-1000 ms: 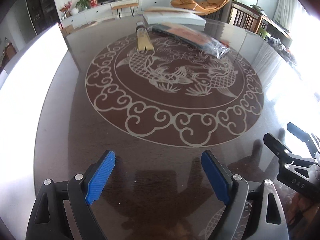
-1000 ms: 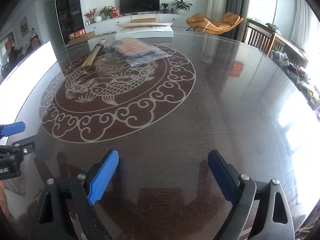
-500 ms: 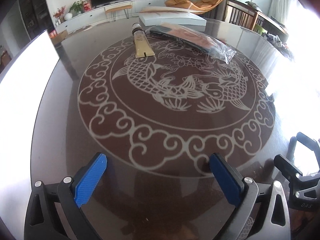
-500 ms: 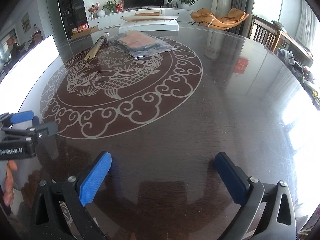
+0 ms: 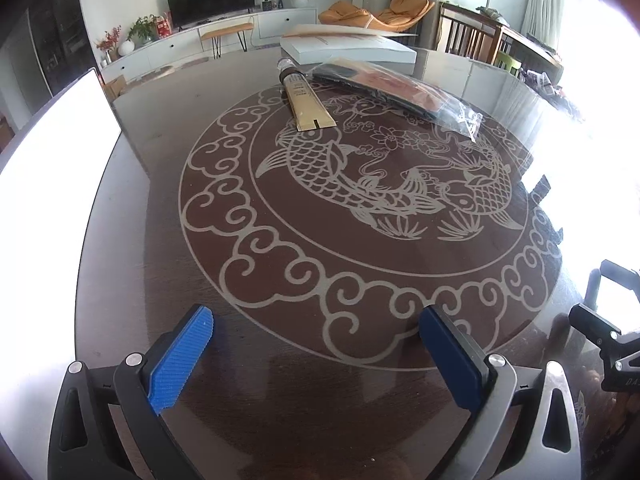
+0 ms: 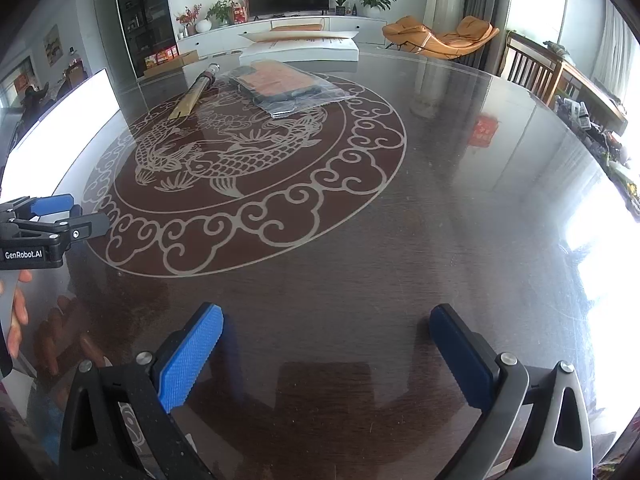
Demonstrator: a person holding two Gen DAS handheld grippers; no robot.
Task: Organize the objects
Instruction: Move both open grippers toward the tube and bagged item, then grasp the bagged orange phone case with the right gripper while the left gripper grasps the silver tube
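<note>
A gold tube (image 5: 305,98) with a dark cap lies on the far side of the round glass table (image 5: 256,392). Beside it lies a clear plastic bag (image 5: 396,90) with orange and dark contents. Behind them is a flat white box (image 5: 348,49). The tube (image 6: 195,91), the bag (image 6: 286,88) and the box (image 6: 300,50) also show in the right wrist view. My left gripper (image 5: 316,340) is open and empty over the near table edge. My right gripper (image 6: 328,344) is open and empty, far from the objects. The left gripper (image 6: 60,216) shows at the right view's left edge.
The table top has a carved fish medallion (image 5: 384,188) in its middle. Wooden chairs (image 6: 524,68) stand at the far right of the table. A TV cabinet (image 6: 280,28) and an orange lounger (image 6: 436,36) are beyond the table. Clutter (image 6: 588,120) lies on the right rim.
Both grippers have moved forward over the table toward the medallion, and the left view has turned so the tube and bag sit nearer the centre. Both stay open.
</note>
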